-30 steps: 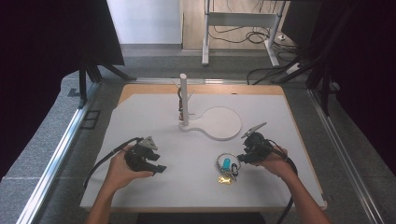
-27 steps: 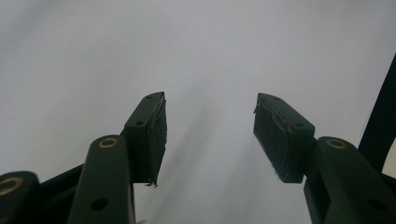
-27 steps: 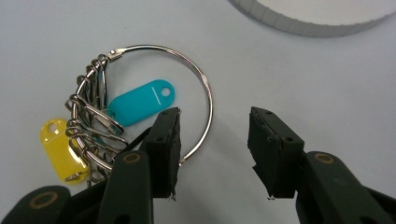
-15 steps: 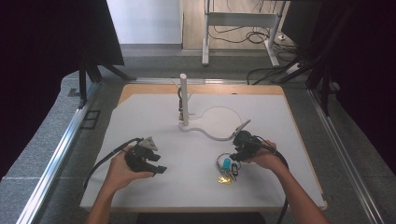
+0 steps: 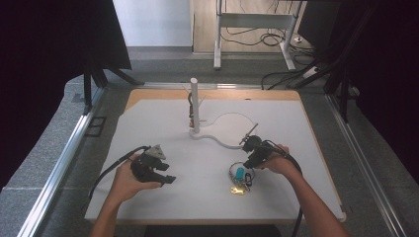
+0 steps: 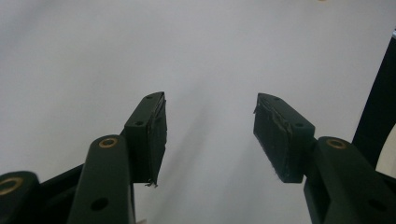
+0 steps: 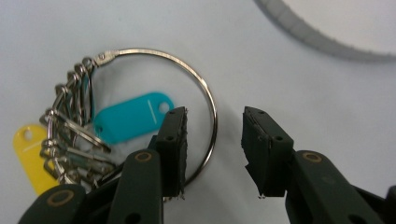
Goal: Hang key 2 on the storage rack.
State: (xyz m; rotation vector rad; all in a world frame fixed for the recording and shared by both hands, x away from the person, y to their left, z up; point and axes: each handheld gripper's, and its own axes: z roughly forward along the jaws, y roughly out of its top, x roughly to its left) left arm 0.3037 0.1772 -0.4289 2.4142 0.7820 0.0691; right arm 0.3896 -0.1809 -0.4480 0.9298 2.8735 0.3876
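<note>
Two grippers are in play on the white worktop (image 5: 296, 197), and of the pair it is the right gripper (image 7: 214, 140) that has shifted: a second ago it sat farther right and nearer the worktop's edge, and now it is in over the key ring (image 7: 205, 100), while the left gripper (image 6: 209, 133) rests where it was, near the front left. In the right gripper view the jaws are spread, one on each side of the ring's wire, not yet touching it as far as I can tell. The ring lies flat in front of the white post (image 5: 194, 103) and its curved base (the post stands toward the back). On the ring hang a teal tag (image 7: 133, 116), a yellow tag (image 7: 30, 156) and small metal clips; no writing on either tag is readable. The left gripper's jaws are spread over bare worktop, holding nothing.
</note>
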